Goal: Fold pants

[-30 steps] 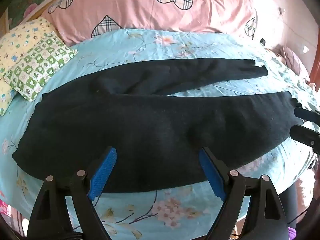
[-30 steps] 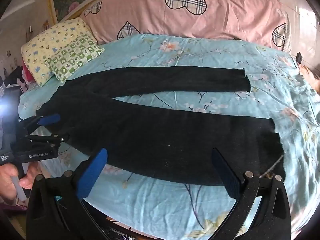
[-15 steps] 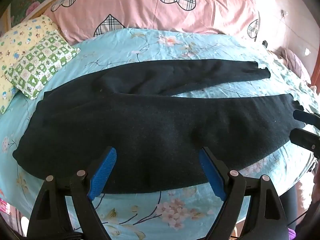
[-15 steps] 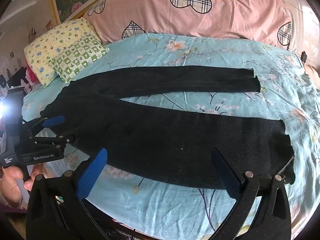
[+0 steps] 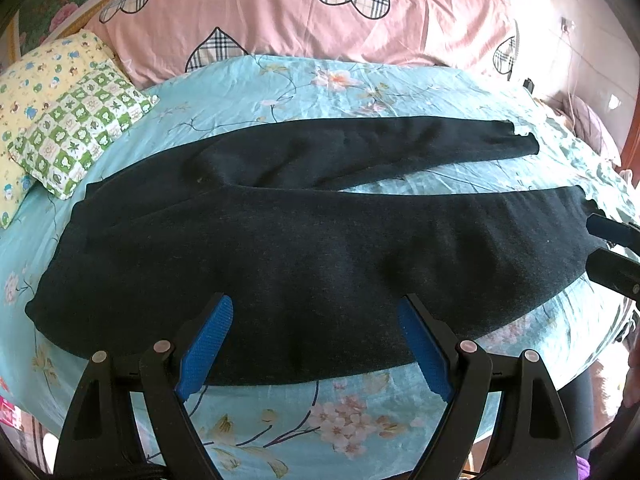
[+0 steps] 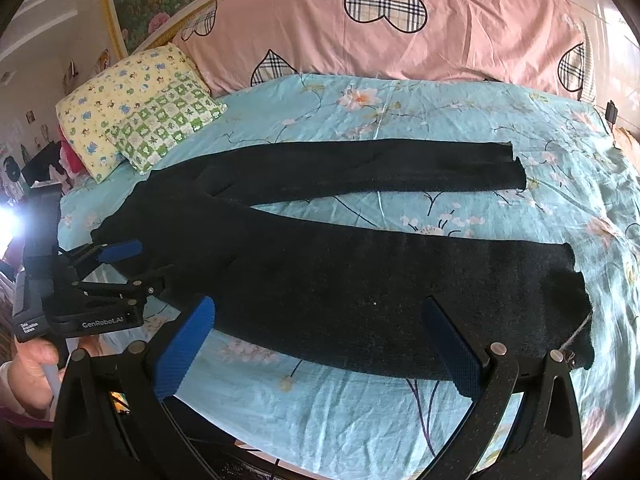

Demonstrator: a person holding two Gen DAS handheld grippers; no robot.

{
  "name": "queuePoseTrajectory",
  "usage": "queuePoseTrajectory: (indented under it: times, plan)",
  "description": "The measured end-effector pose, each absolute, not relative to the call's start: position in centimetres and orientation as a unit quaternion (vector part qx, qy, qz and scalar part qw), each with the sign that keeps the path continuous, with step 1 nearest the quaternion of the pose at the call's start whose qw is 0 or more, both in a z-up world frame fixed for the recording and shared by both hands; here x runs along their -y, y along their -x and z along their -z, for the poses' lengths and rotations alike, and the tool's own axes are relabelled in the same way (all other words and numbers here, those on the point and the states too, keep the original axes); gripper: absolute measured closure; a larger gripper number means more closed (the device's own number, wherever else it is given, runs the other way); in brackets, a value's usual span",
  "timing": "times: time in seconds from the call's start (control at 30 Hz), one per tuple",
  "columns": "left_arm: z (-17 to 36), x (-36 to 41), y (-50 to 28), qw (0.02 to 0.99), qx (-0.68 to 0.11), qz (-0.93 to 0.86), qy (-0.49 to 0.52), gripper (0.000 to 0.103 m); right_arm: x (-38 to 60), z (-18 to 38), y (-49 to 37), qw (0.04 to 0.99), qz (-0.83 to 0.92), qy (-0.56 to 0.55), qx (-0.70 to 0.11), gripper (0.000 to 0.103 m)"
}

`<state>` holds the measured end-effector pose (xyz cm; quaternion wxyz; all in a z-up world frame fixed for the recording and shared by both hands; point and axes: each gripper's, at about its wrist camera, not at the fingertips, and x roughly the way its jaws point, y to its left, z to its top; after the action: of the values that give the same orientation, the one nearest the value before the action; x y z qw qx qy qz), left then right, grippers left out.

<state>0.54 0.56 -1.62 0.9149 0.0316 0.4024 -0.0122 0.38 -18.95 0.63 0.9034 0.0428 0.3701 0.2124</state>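
Note:
Black pants (image 5: 304, 248) lie flat on the blue floral bed sheet (image 5: 360, 92), waist to the left, both legs running right, the far leg (image 6: 380, 168) splayed away from the near one. My left gripper (image 5: 314, 312) is open, hovering over the near edge of the pants at the hip. In the right wrist view the left gripper (image 6: 138, 266) sits at the waist end, fingers apart. My right gripper (image 6: 320, 308) is open over the near leg (image 6: 400, 280). From the left wrist view, the right gripper (image 5: 600, 250) is at the near leg's cuff.
A yellow pillow (image 6: 120, 100) and a green checked pillow (image 6: 168, 120) lie at the back left. A pink heart-print cover (image 6: 400, 28) runs along the headboard. A hand (image 6: 32, 364) holds the left gripper's handle. The bed's near edge is just under both grippers.
Both grippers have crept slightly closer to the pants. The left gripper has edged toward the waist. Both stay open and the pants have not moved.

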Motion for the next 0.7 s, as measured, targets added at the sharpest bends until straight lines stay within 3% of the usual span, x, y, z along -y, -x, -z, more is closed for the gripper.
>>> queuePoseTrajectory:
  times: [0.7]
  plan:
    - [1.67, -0.52, -0.47, 0.913, -0.407, 0.018, -0.032, 0.017, 18.77, -0.63, -0.11, 0.901, -0.221, -0.056, -0.369, 0.0]
